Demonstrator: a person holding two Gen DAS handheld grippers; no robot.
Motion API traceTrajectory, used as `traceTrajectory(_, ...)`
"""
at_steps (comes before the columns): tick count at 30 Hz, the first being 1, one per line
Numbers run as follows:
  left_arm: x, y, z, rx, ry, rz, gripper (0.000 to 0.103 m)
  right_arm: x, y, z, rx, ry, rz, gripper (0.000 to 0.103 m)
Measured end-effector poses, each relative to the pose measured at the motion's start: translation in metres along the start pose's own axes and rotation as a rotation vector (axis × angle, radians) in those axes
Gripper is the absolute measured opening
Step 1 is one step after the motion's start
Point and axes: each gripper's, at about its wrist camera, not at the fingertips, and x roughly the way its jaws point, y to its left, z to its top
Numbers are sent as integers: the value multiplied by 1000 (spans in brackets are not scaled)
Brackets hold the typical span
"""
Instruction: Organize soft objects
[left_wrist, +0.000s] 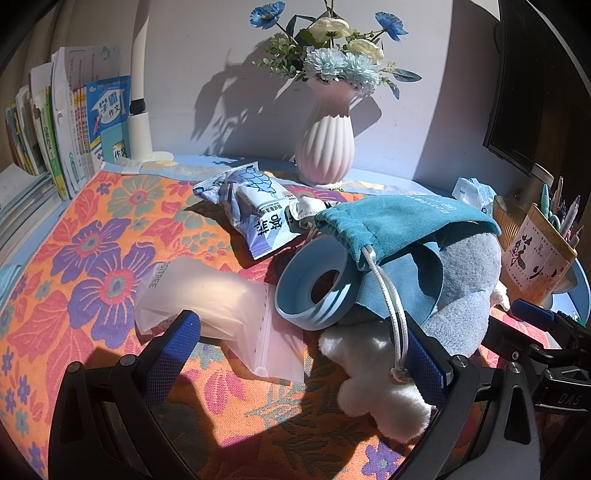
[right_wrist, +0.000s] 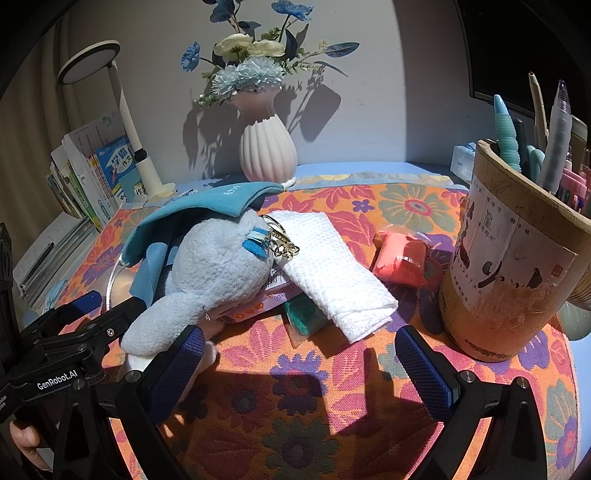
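A blue-and-white plush toy (left_wrist: 458, 314) lies on the floral mat, with a teal drawstring pouch (left_wrist: 391, 221) draped over it. My left gripper (left_wrist: 299, 354) is open; its right finger touches the plush's white paw and the pouch cord. A frosted zip bag (left_wrist: 221, 310), a blue silicone ring (left_wrist: 314, 280) and a snack packet (left_wrist: 255, 206) lie ahead. In the right wrist view the plush (right_wrist: 214, 273) is at the left, beside a folded white cloth (right_wrist: 332, 273), a pink packet (right_wrist: 400, 264) and a green packet (right_wrist: 304, 317). My right gripper (right_wrist: 299, 363) is open and empty over the mat.
A pink ribbed vase (left_wrist: 325, 147) with flowers stands at the back. Books (left_wrist: 74, 140) and a lamp base (left_wrist: 140, 136) are at the back left. A bamboo pen holder (right_wrist: 509, 258) stands at the right. The other gripper (right_wrist: 70, 332) shows at the left of the right wrist view.
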Motion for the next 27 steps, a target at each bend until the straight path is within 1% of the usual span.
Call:
traceTrajectory(5,0,0,0,-3,0,1,102,1,-1,-1,3,-2,0,103)
traceTrajectory(7,-2,3,0,-18,-1,1,102,-1,-1,-1,7,-9,4,103)
traceTrajectory(8,-3,5,0,-25,-1,-6,102,-3,-2,-1,8,-14,12,103)
traceTrajectory(11,-15,16,4,-59,0,-60,102,-15,-4,-1,8,-27,49,103)
traceTrajectory(13,-22,24,10,-69,-10,-55,102,-21,-3,1,0,-26,40,103)
traceTrajectory(15,-30,32,21,-76,-18,-36,102,-26,-2,4,-15,-17,12,103)
traceTrajectory(18,-40,39,39,-79,-42,-50,102,-33,-2,11,-37,-28,-8,103)
traceTrajectory(19,-41,38,43,-67,-42,-54,102,-35,-3,14,-44,-35,-24,103)
traceTrajectory(20,-41,35,46,-43,-40,-57,102,-35,-3,16,-55,-35,-54,99)
traceTrajectory(21,-41,28,49,4,-33,-70,102,-34,-3,19,-75,-28,-86,95)
traceTrajectory(22,-40,22,50,50,-27,-84,102,-32,-3,22,-94,-17,-101,86)
traceTrajectory(23,-38,11,51,121,-20,-106,102,-28,-3,24,-114,1,-112,79)
traceTrajectory(24,-36,3,52,169,-18,-116,102,-23,-3,25,-134,26,-122,77)
traceTrajectory(25,-34,-6,51,222,-23,-119,102,-17,-3,25,-148,50,-131,72)
traceTrajectory(26,-32,-10,52,249,-24,-119,102,-12,-3,26,-153,63,-134,69)
traceTrajectory(27,-28,-17,52,286,-20,-121,102,-6,-3,27,-159,84,-131,68)
